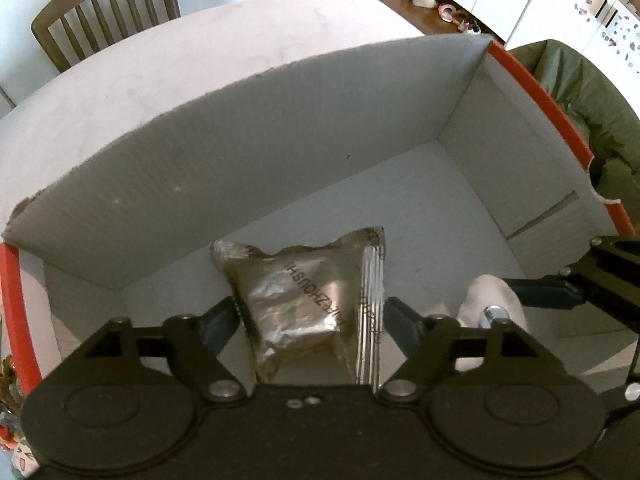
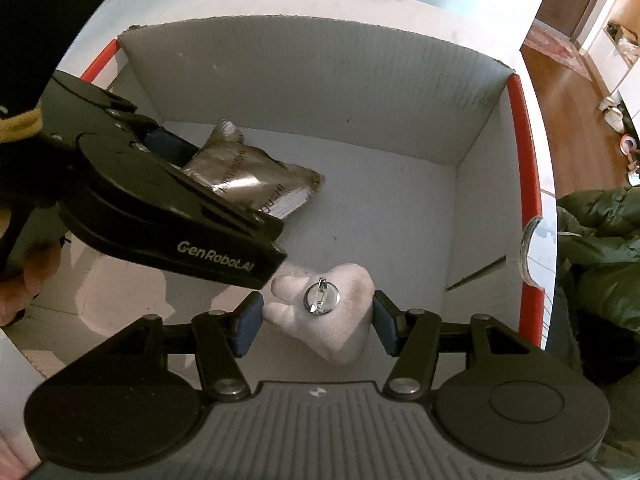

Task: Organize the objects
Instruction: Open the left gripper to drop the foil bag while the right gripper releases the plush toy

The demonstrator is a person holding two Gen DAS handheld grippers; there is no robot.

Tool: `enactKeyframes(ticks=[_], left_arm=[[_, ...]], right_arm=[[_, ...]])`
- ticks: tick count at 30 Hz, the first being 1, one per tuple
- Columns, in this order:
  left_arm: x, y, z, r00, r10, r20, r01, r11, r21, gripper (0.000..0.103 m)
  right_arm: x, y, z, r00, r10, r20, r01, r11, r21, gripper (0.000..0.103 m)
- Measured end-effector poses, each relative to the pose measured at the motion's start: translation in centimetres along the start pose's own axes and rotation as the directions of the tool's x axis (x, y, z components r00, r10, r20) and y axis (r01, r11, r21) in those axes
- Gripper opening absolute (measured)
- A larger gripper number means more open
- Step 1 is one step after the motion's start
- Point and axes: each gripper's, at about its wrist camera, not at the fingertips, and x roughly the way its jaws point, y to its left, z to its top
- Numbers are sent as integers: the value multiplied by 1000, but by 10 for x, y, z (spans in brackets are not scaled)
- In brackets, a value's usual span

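Observation:
A white cardboard box (image 1: 240, 160) with red edges stands on a pale table. On its floor lies a silver foil packet (image 1: 304, 300) with dark lettering. My left gripper (image 1: 314, 316) is open, its pads on either side of the packet. The right wrist view shows the same packet (image 2: 248, 176) lying flat under that gripper. To the right is a white plush piece (image 2: 340, 320) with a round metal pin (image 2: 321, 299) on top. My right gripper (image 2: 318, 326) is shut on the plush, both blue pads against its sides. The plush (image 1: 492, 292) also shows at the left wrist view's right.
The box walls (image 2: 320, 80) rise on all sides around both grippers. A wooden chair (image 1: 104, 12) stands beyond the table (image 1: 200, 52). A green jacket (image 1: 592, 112) lies by the box's right side. A person's hand (image 2: 24, 280) holds the left gripper.

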Motion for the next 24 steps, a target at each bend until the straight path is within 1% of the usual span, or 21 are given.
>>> enactKeyframes(ticks=[5,6,13,15,20,24], left_arm=[[-13,-1,-4,1000,4,30,-3,1000,-11,79],[-16,1,-7,999,4,41,-4,1000,-17,79],[-50,4,-1,993,2,118,3,999,-36,79],[-62,0,-2,989,-6,149,12,999,-38,79],[-87,6,-6,976,-3,217,15,998,-53,79],[-104,13,-15,960,7,278,13,998,-68,80]], right_arm=[[-10,2,-5,1000,1,30,-1,1000,4,64],[-13,2,-5,999,6,36,-6,1000,8,64],[-36,5,-9,994,34,100,-37,999,35,65],[-44,8,-10,992,37,121,-42,998,40,69],[-54,20,-11,987,30,160,-38,998,52,69],[-65,31,-11,980,32,197,-44,998,53,69]])
